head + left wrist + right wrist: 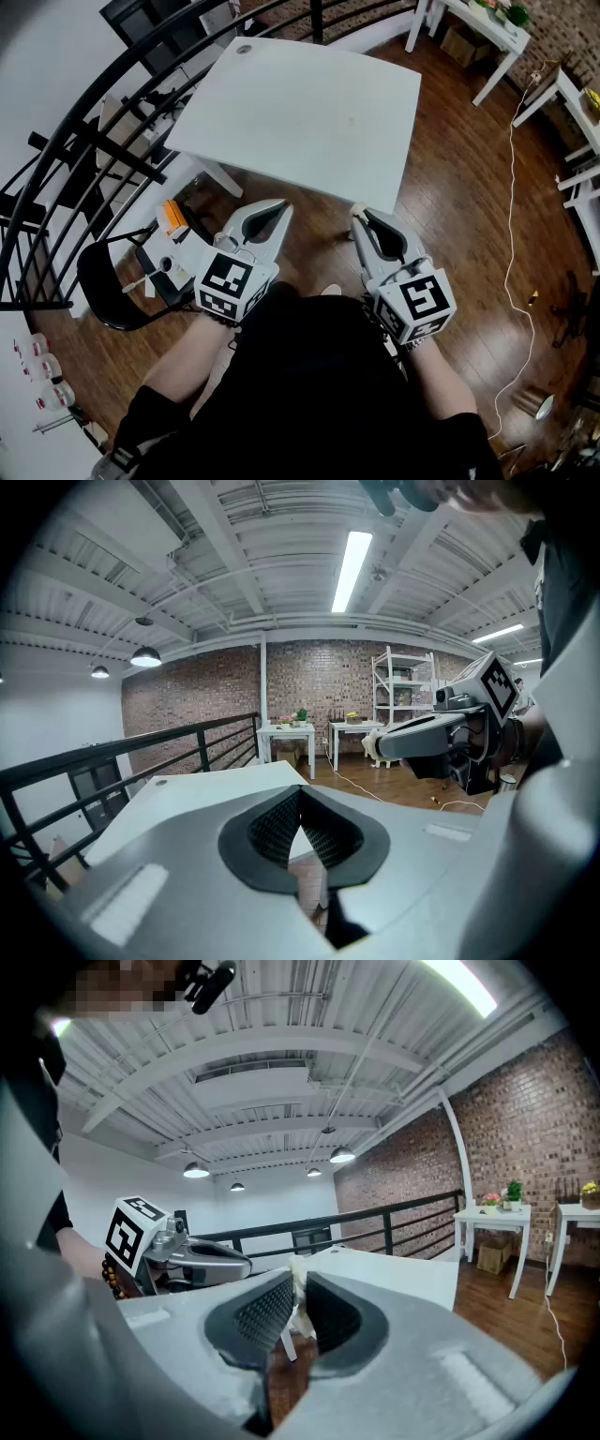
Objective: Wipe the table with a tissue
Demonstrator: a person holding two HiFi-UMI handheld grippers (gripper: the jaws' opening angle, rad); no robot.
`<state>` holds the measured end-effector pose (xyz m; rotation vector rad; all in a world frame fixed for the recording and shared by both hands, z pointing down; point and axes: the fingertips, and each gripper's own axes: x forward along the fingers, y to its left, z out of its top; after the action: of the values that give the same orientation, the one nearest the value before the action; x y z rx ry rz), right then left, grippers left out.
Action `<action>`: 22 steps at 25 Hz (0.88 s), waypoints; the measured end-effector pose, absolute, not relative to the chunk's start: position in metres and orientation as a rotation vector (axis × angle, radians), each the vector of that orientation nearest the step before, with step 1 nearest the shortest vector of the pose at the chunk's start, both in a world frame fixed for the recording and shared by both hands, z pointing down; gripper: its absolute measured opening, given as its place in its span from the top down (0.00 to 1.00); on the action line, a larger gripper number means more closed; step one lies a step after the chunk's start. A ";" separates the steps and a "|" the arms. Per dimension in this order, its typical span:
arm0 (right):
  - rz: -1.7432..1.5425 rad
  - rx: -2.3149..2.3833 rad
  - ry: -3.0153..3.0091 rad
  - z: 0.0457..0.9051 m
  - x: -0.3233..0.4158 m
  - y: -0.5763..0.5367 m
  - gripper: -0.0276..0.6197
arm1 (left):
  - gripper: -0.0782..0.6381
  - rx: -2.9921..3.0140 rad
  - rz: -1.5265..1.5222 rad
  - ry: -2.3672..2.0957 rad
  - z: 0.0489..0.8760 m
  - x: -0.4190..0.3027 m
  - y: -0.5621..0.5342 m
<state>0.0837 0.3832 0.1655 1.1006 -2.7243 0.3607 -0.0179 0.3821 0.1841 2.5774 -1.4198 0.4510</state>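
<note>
Head view: black railing [84,122] at ten o'clock, chair [89,291] at eight; left gripper [279,206], tips pressed together, and right gripper [358,215], pinching a white tissue [296,1283], hover before the white counter [300,112] at twelve; a cable [513,216] crosses the floor [459,187] at three.

We are finding no words, brands or numbers that can be read. We are seeing only black-and-white square code markers, on the marker cube [228,281] of the left gripper [278,208] and on that of the right gripper [360,214].
</note>
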 end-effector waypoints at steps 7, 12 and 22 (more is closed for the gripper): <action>0.356 1.081 -2.738 0.167 0.089 0.371 0.91 | 0.87 2.556 0.484 -1.448 0.192 -0.017 0.364; 0.351 1.099 -2.728 0.170 0.098 0.360 0.91 | 0.87 2.565 0.507 -1.422 0.197 -0.009 0.346; 0.350 1.119 -2.678 0.181 0.091 0.314 0.91 | 0.87 2.585 0.501 -1.380 0.211 -0.008 0.294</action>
<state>0.0911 0.3140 0.1811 1.1190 -2.6780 0.3499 -0.0079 0.2940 0.2108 2.5846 -1.3801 0.5014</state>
